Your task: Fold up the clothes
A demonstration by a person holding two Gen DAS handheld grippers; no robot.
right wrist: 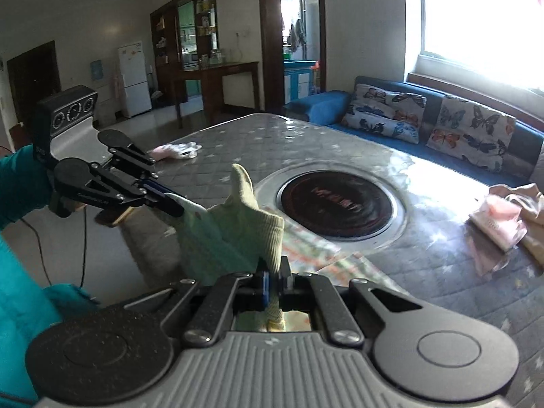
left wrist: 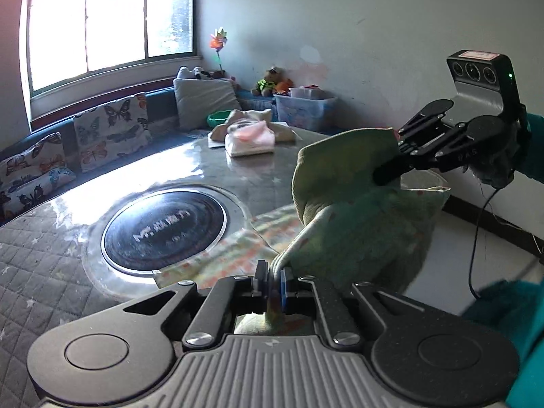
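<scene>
A pale green knit garment (left wrist: 353, 210) hangs lifted between both grippers over the near edge of the table. My left gripper (left wrist: 274, 280) is shut on one edge of it. My right gripper (left wrist: 391, 165) appears at the right of the left wrist view, shut on the garment's upper edge. In the right wrist view the right gripper (right wrist: 275, 280) clamps the ribbed green cloth (right wrist: 238, 234), and the left gripper (right wrist: 170, 204) holds the other end at the left. The garment's lower striped part (left wrist: 217, 258) lies on the table.
A round black hotplate (left wrist: 165, 231) is set into the quilted grey table (left wrist: 44, 255). Folded pink and beige clothes (left wrist: 251, 136) sit at the far side. A small pink item (right wrist: 176, 149) lies on the far corner. A sofa with butterfly cushions (right wrist: 469, 129) runs along the window. A teal sleeve (right wrist: 23, 183) is at the left.
</scene>
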